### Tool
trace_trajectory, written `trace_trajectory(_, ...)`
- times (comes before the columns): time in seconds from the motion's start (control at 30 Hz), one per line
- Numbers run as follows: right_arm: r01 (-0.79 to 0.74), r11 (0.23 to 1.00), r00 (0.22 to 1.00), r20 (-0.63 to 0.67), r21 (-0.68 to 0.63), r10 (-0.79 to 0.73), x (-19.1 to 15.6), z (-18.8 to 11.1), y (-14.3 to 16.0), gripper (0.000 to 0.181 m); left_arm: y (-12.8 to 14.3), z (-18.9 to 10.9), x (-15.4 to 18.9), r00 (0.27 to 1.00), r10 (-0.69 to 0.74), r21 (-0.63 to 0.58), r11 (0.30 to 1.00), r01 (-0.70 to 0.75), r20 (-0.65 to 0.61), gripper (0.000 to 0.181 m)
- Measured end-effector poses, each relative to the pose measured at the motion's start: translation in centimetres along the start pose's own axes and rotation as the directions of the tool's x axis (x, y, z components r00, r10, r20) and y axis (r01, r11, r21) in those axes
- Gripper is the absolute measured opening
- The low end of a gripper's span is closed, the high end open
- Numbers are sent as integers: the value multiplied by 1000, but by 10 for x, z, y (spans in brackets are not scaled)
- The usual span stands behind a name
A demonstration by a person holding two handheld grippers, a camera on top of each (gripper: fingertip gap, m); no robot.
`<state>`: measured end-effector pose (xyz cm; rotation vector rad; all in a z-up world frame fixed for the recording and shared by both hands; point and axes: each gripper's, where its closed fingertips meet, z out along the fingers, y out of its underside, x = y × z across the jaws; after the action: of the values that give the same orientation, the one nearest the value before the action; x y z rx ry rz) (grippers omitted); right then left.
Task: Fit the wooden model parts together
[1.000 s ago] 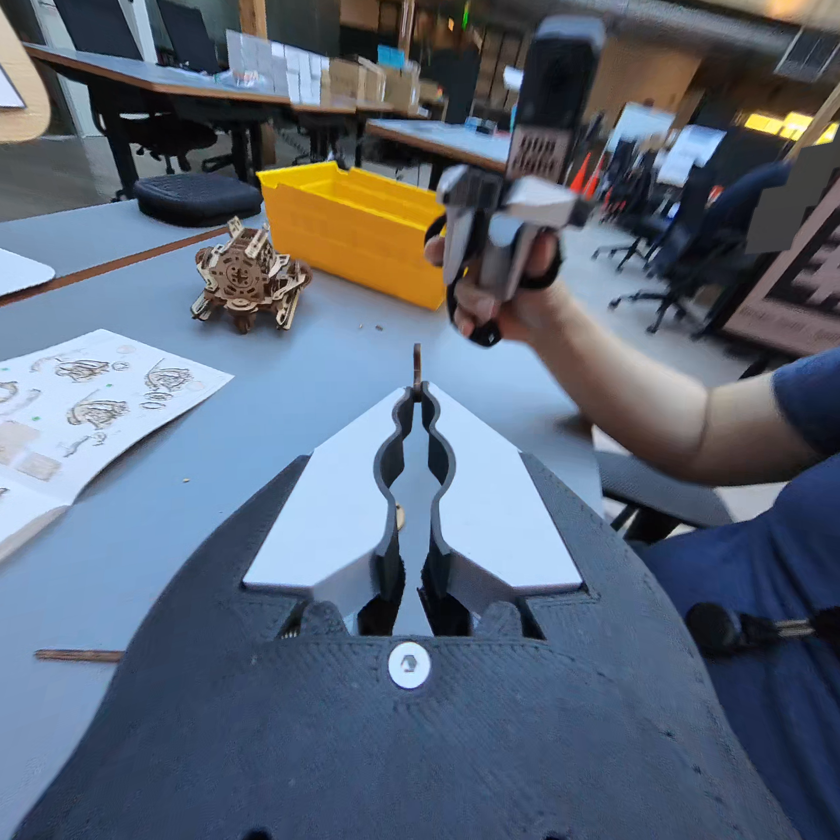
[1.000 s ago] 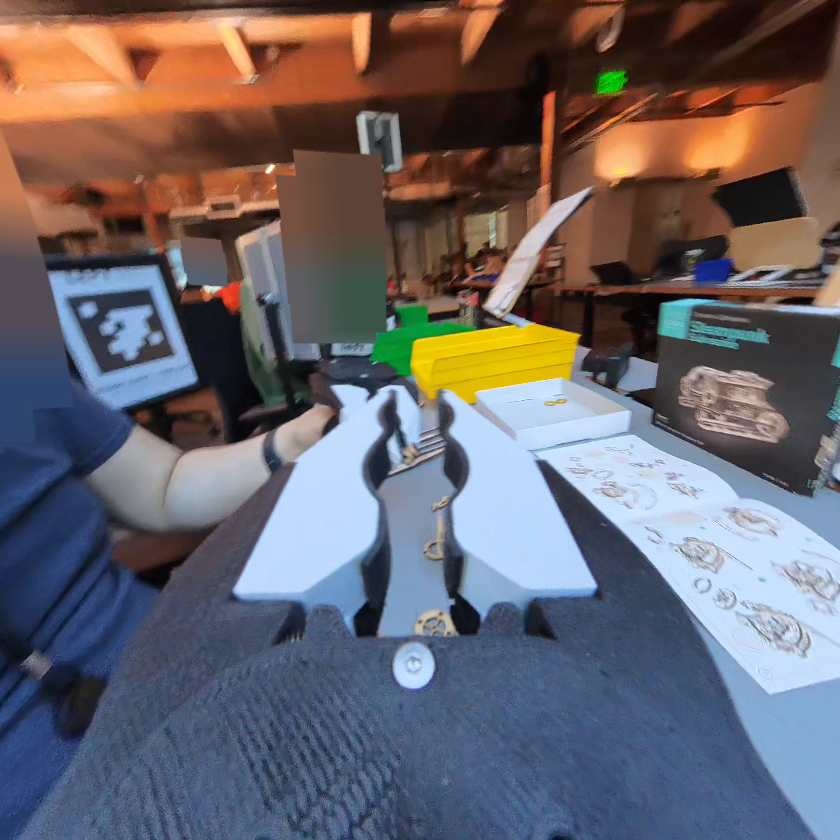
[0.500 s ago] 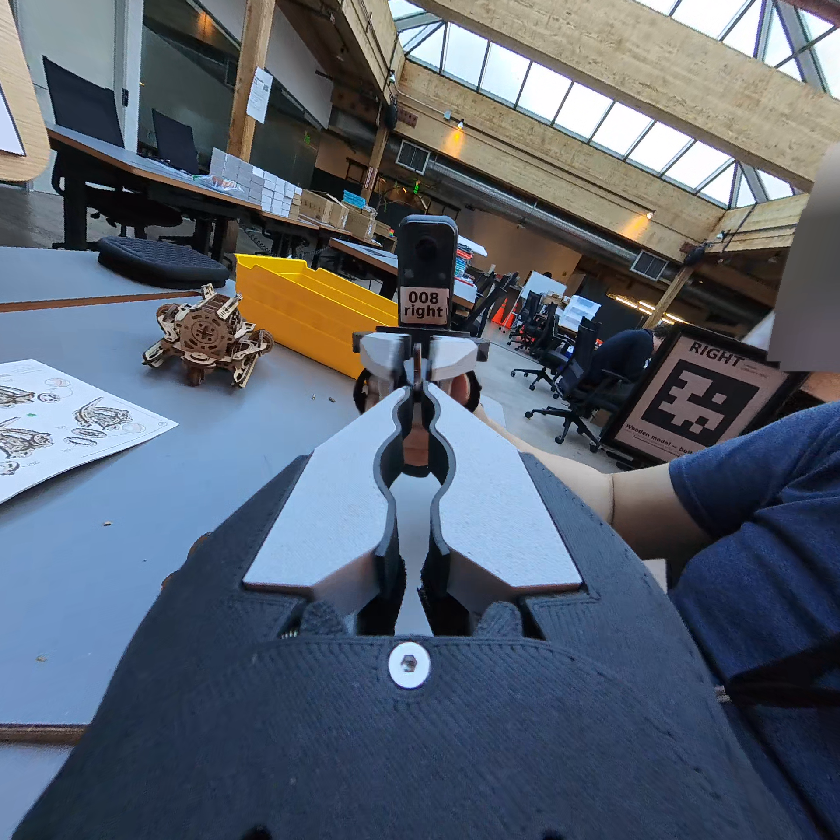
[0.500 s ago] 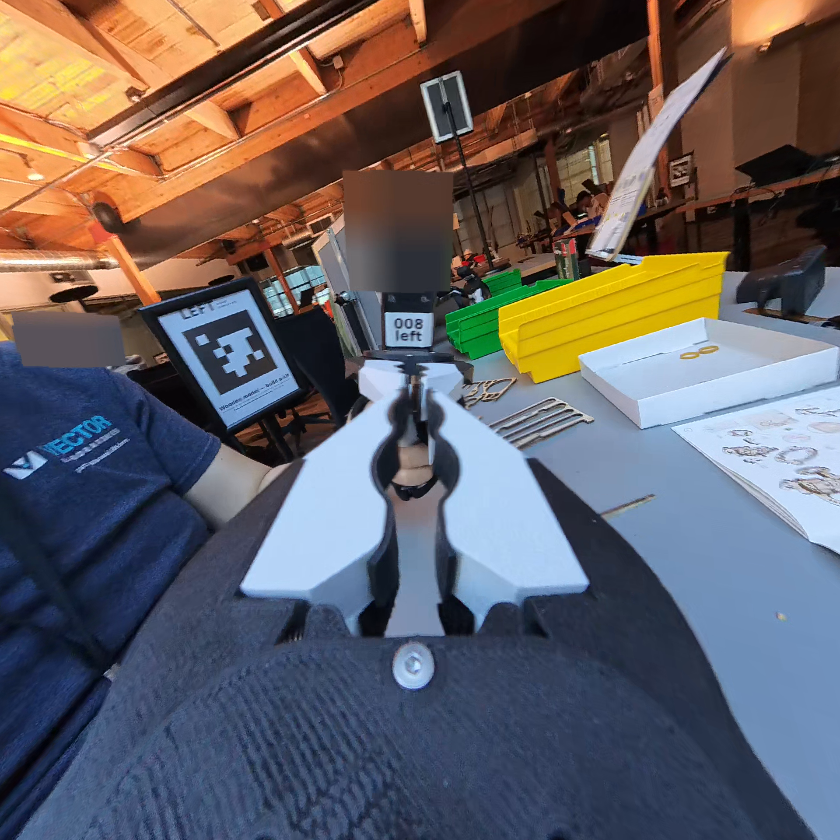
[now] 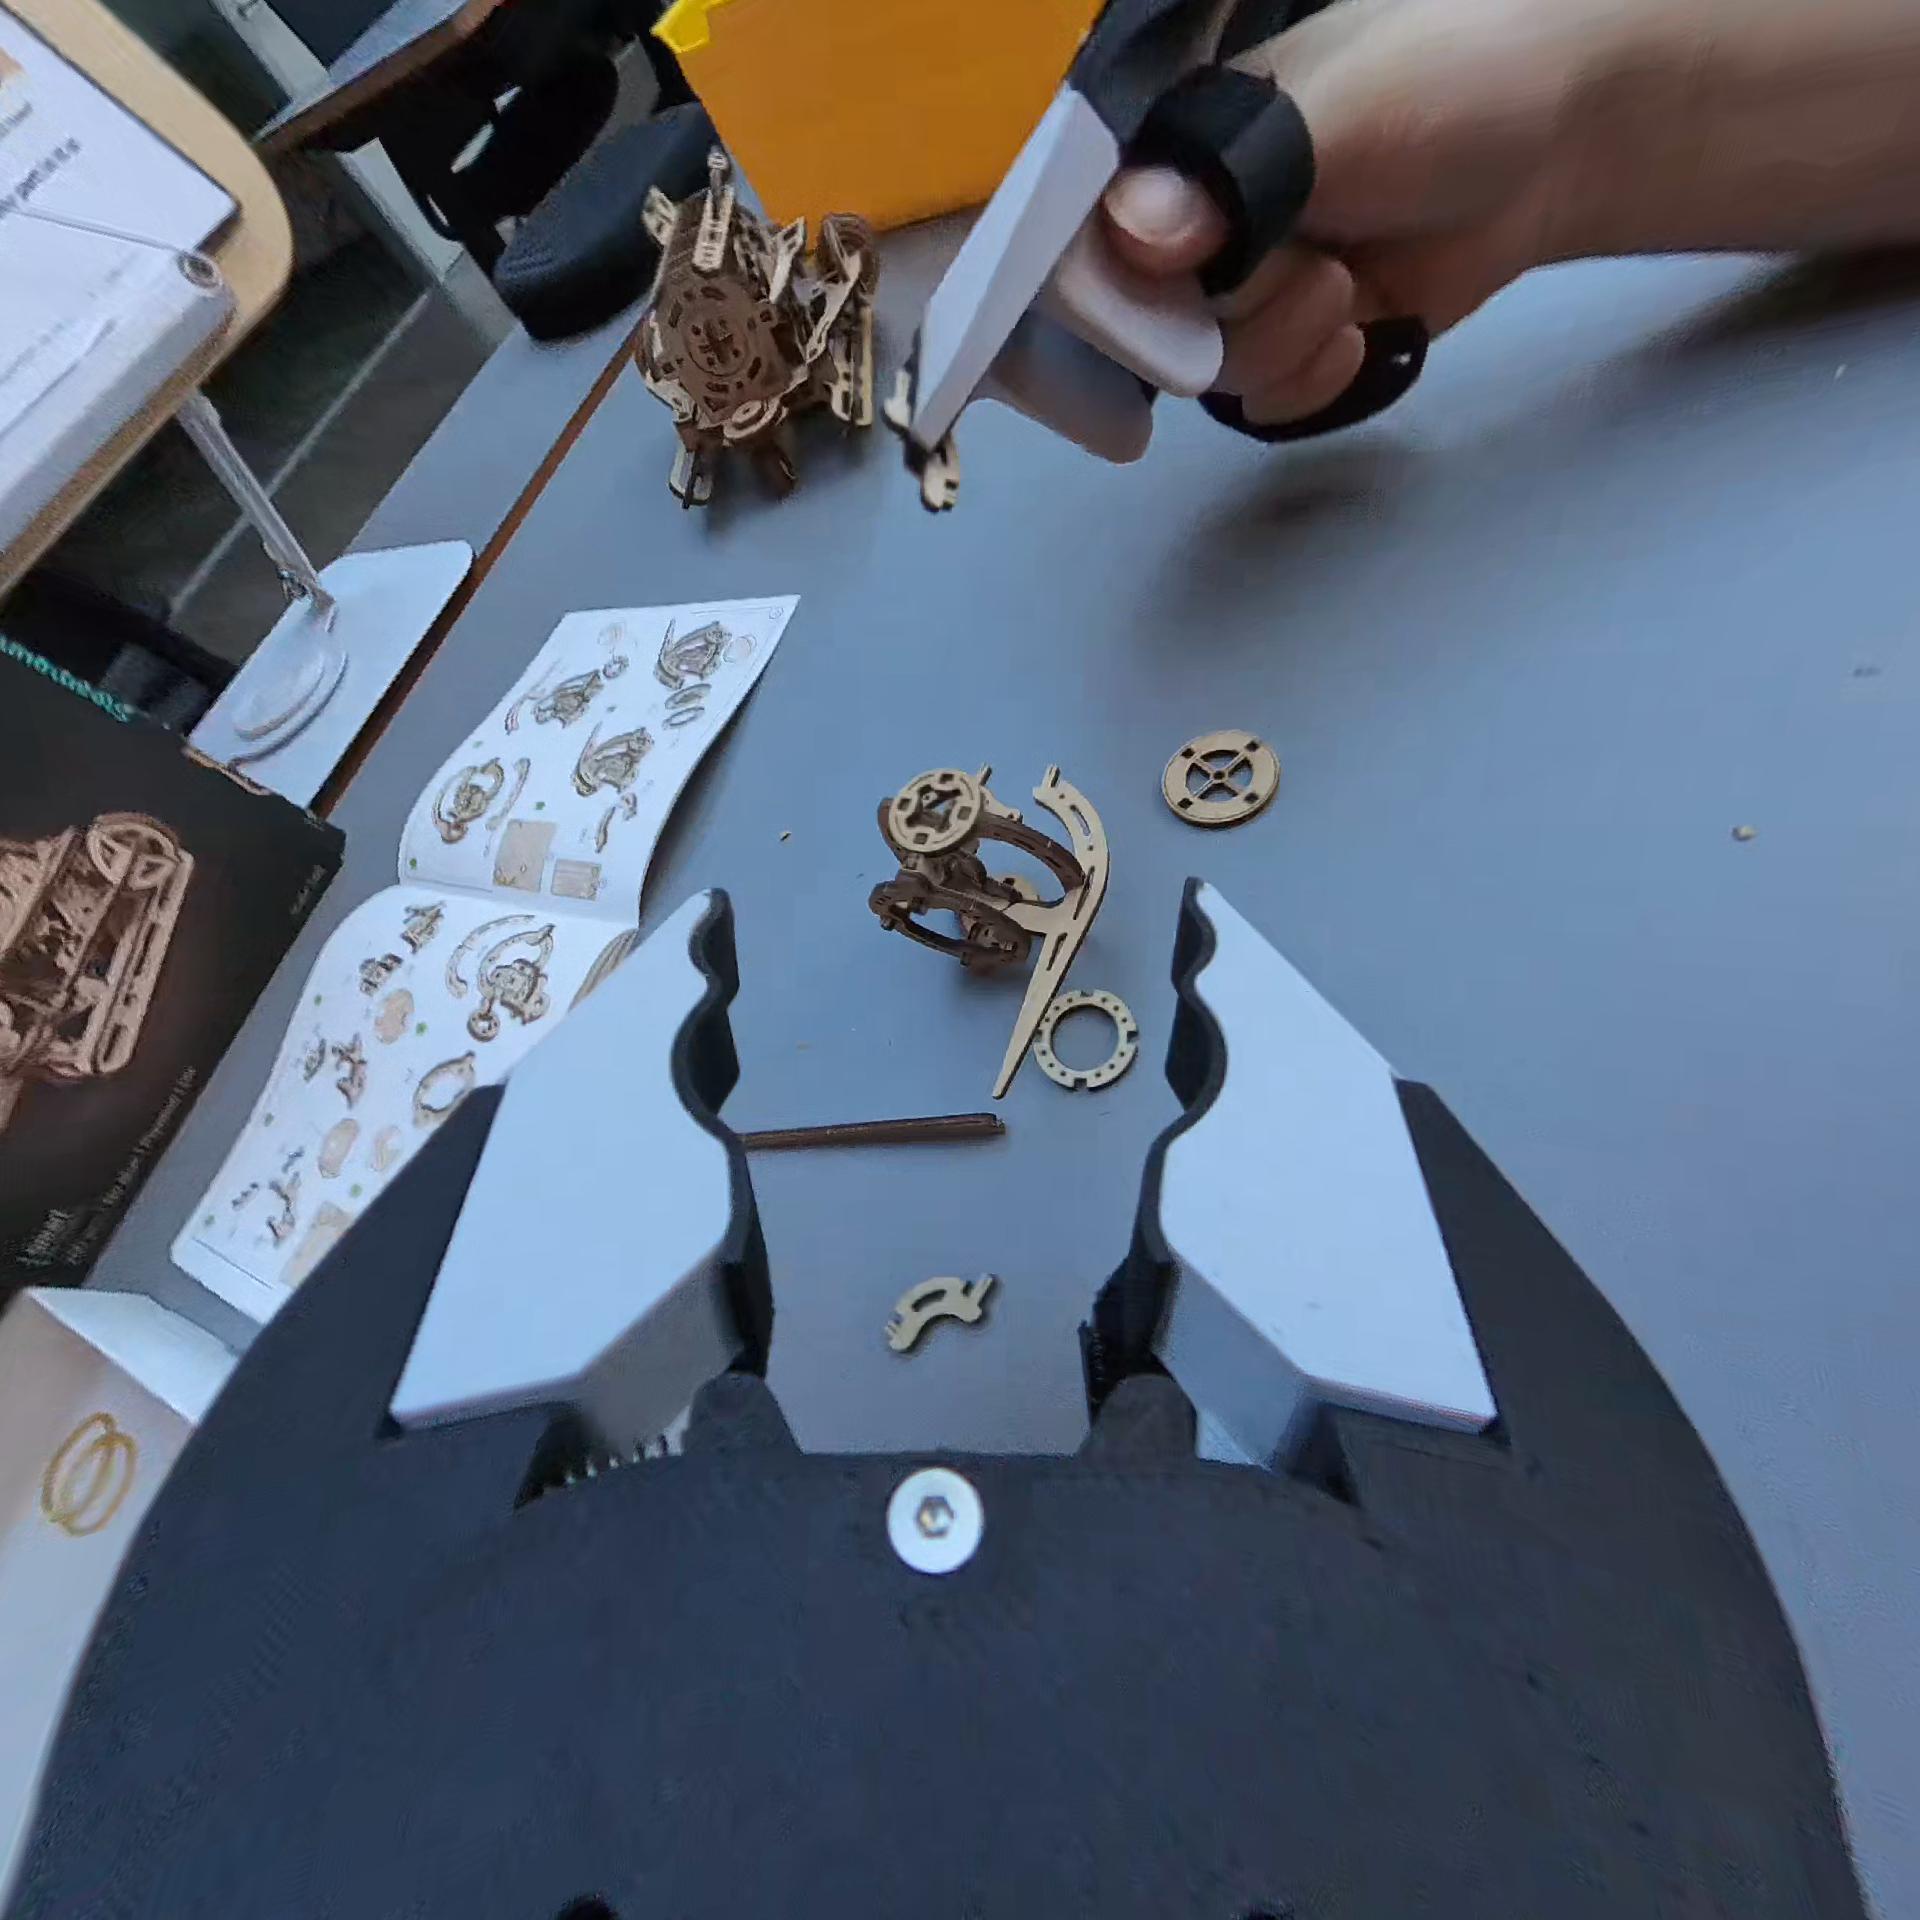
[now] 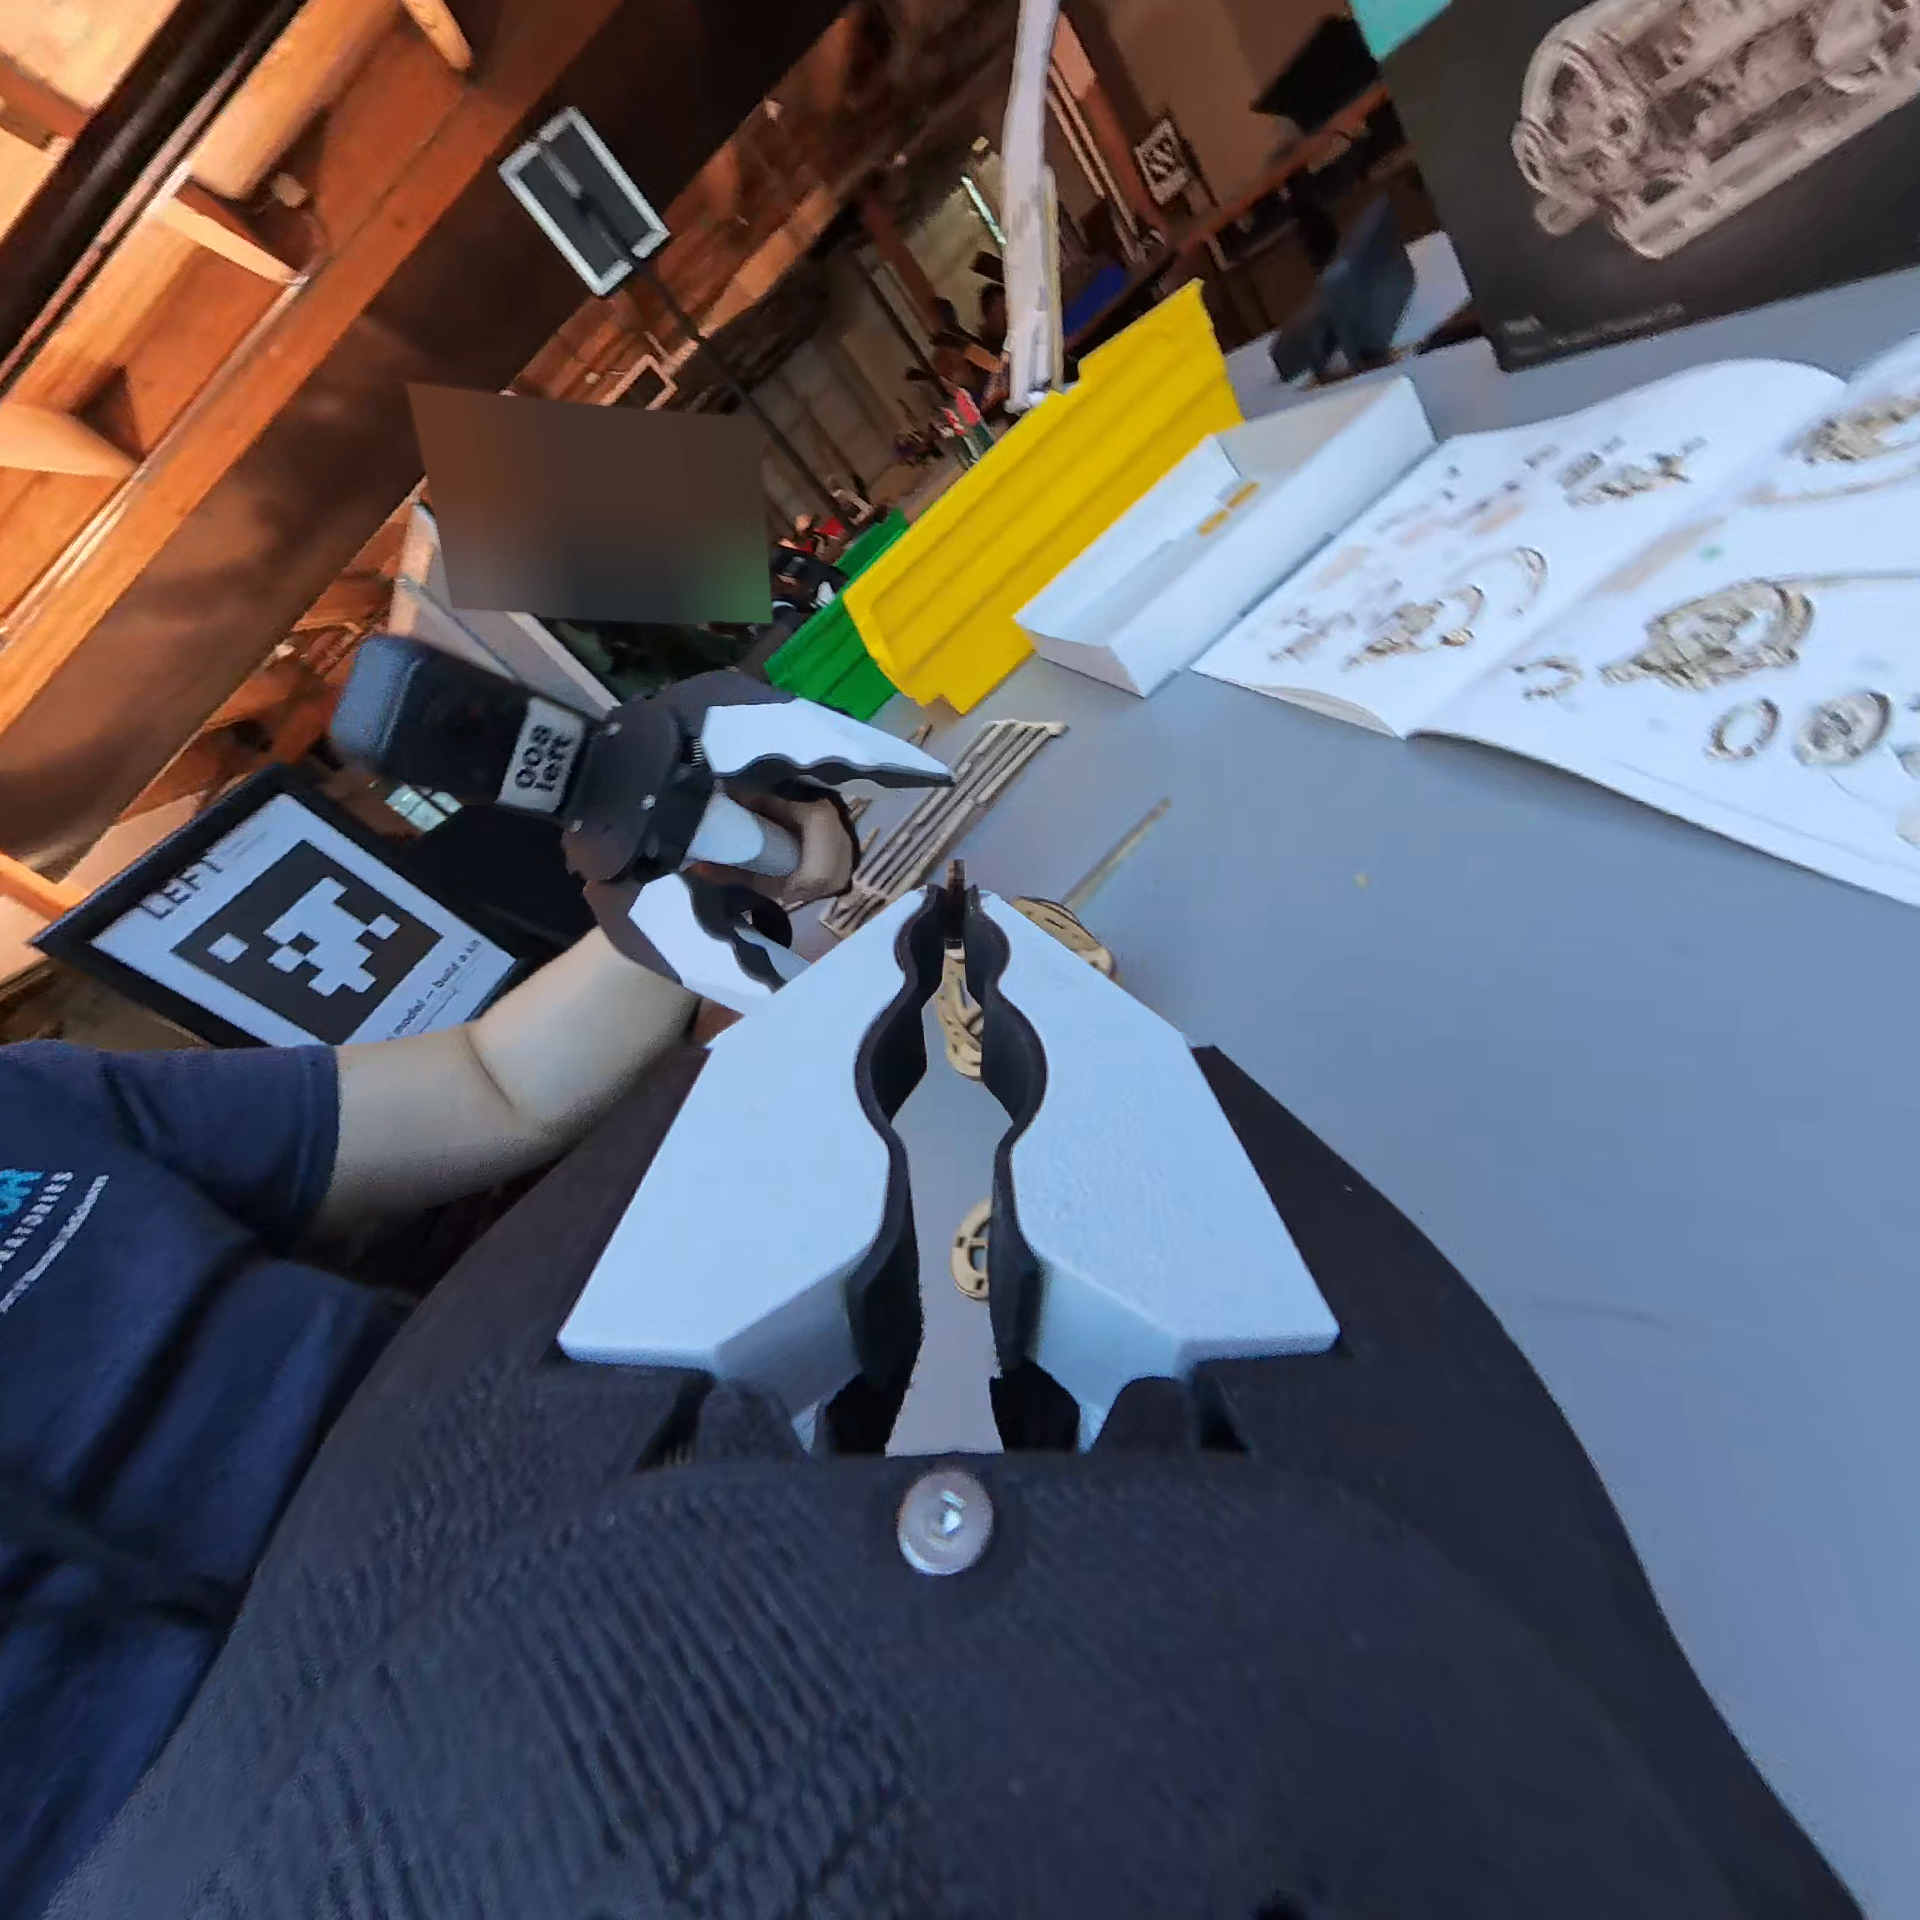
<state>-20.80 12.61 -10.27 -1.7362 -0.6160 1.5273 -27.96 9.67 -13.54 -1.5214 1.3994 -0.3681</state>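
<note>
My left gripper (image 5: 956, 899) is open and empty, pointing down at the grey table (image 5: 1507, 727) just above a partly built wooden assembly (image 5: 987, 894). Near it lie a toothed ring (image 5: 1086, 1039), a spoked disc (image 5: 1219, 779), a dark stick (image 5: 873, 1130) and a small curved piece (image 5: 940, 1311). My right gripper (image 6: 956, 902) is shut on a small flat wooden piece (image 5: 940, 473). In the left wrist view the right gripper (image 5: 925, 431) holds it low, beside a larger built wooden model (image 5: 743, 332). The right wrist view shows the left gripper (image 6: 873, 875) open.
An open instruction booklet (image 5: 520, 935) and a black kit box (image 5: 104, 935) lie at the left. A yellow bin (image 5: 883, 94) stands behind the model. The right wrist view shows a white tray (image 6: 1226, 551), a green bin (image 6: 831, 634) and wooden part sheets (image 6: 956, 800). One gripper's finger ends stand about 9 centimetres off the other's. The left tips stand about 7 centimetres off the spoked disc (image 5: 1219, 779).
The two grippers were tip to tip on a thin wooden piece. My left gripper has opened and swung down over the table. My right gripper has moved off toward the larger model, still shut on the piece.
</note>
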Motion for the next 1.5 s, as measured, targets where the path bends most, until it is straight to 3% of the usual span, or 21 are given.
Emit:
trace_trajectory(0.1, -6, 1000, 1000, -18, -22, 6, 4, 0, 5, 0, 9, 15, 2, 972, 235, -75, 970, -233, 26, 84)
trace_trajectory(0.2, -12, 999, 999, -42, -46, 10, 9, 1, 11, 0, 9, 27, -2, 927, 372, -128, 923, -363, 52, 85)
trace_trajectory(0.5, -41, 996, 998, -43, -74, 38, 13, 2, 16, 0, 16, 43, 0, 868, 497, -164, 857, -489, 10, 56)
trace_trajectory(0.63, -62, 992, 996, -66, -110, 55, 16, 5, 24, 0, 11, 43, 0, 931, 360, -159, 917, -365, -62, 56)
trace_trajectory(0.77, -104, 986, 988, -123, -128, 89, 22, 5, 31, 1, 11, 43, -6, 977, 30, -213, 974, -76, -211, 56)
trace_trajectory(0.9, -267, 961, 958, -128, -67, 257, 30, 5, 31, 0, 17, 44, -15, 899, -288, -319, 930, 181, -330, 56)
trace_trajectory(1.03, -442, 895, 894, -116, -64, 433, 31, 12, 40, 0, 22, 44, -12, 769, -485, -414, 854, 315, -416, 56)
trace_trajectory(1.27, -677, 735, 733, -123, -32, 669, 35, 22, 53, 0, 30, 48, -13, 759, -503, -430, 842, 325, -413, 63)
trace_trajectory(1.37, -658, 752, 745, -168, -26, 646, 41, 23, 53, 0, 29, 42, -25, 790, -491, -411, 848, 335, -368, 73)
trace_trajectory(1.5, -649, 760, 750, -192, -30, 633, 51, 27, 47, 0, 20, 20, -45, 865, -435, -293, 885, 361, -249, 72)
